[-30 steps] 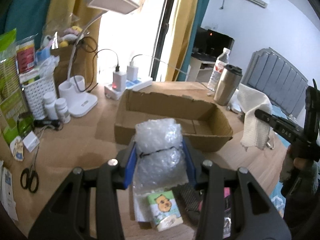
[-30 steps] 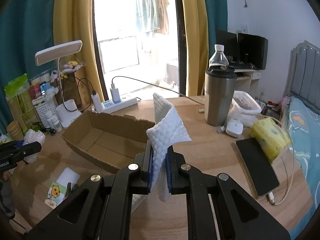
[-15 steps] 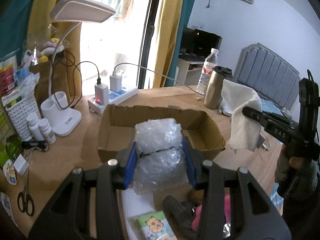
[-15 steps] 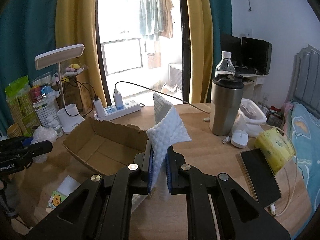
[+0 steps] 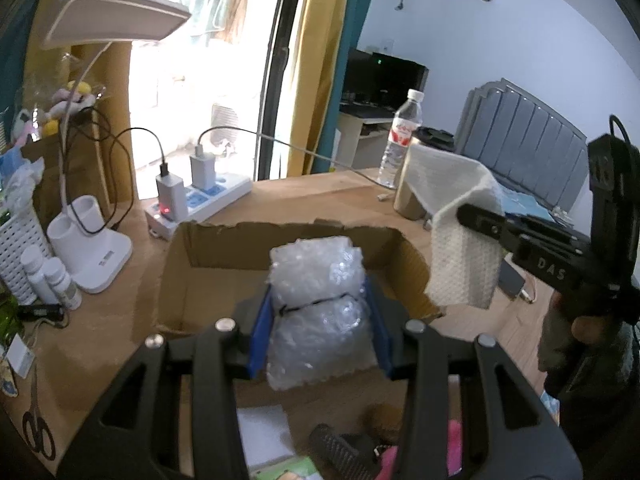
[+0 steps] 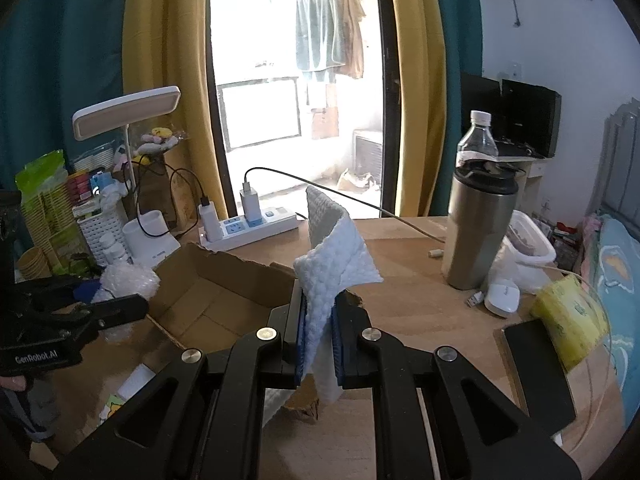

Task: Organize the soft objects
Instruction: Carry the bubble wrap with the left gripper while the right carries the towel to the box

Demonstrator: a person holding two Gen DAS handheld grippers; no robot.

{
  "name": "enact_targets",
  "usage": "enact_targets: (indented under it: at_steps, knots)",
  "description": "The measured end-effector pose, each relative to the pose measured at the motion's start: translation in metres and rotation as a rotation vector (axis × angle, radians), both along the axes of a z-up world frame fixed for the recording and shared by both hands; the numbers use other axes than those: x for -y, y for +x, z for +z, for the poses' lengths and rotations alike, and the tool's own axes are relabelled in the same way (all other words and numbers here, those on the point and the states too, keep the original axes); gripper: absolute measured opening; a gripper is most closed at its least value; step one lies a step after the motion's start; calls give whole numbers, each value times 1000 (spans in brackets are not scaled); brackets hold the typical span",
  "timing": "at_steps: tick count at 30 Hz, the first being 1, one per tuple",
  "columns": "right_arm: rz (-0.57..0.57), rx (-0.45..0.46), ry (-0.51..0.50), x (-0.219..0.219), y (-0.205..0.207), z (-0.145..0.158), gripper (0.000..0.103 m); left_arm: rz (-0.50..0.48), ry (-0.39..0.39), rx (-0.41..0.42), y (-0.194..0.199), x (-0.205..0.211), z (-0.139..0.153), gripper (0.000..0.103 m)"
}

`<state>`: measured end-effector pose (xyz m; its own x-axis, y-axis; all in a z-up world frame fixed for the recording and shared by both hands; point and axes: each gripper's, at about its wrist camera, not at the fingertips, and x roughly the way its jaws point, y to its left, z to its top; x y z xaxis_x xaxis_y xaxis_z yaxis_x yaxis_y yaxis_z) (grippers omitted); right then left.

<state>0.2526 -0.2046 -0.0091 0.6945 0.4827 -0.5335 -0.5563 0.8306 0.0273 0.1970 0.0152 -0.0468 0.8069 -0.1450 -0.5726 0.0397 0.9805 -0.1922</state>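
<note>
Two grippers, each loaded: left gripper clamps a bubble wrap bundle, upright, over the near edge of the cardboard box; right gripper pinches a white cloth above the box's right corner, comparably near.

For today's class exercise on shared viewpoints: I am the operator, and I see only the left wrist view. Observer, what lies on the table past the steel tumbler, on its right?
Observer: A white mouse lies beside the steel tumbler.
Operator: Anything further right?
Observer: A yellow pack rests partly on a dark phone.
Operator: How does the right gripper hold the white cloth?
Observer: Its pads are shut on the cloth's lower part; the folded top stands above them, over the cardboard box edge.
</note>
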Motion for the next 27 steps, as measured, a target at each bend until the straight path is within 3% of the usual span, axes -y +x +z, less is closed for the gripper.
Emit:
enact_targets:
  at_steps: [12, 27]
  knots:
    - [57, -48, -19, -20, 16, -22, 12, -28, -20, -34, 26, 8, -14, 43]
    - [220, -124, -171, -46, 18, -66, 12, -64, -31, -106, 59, 22, -39, 43]
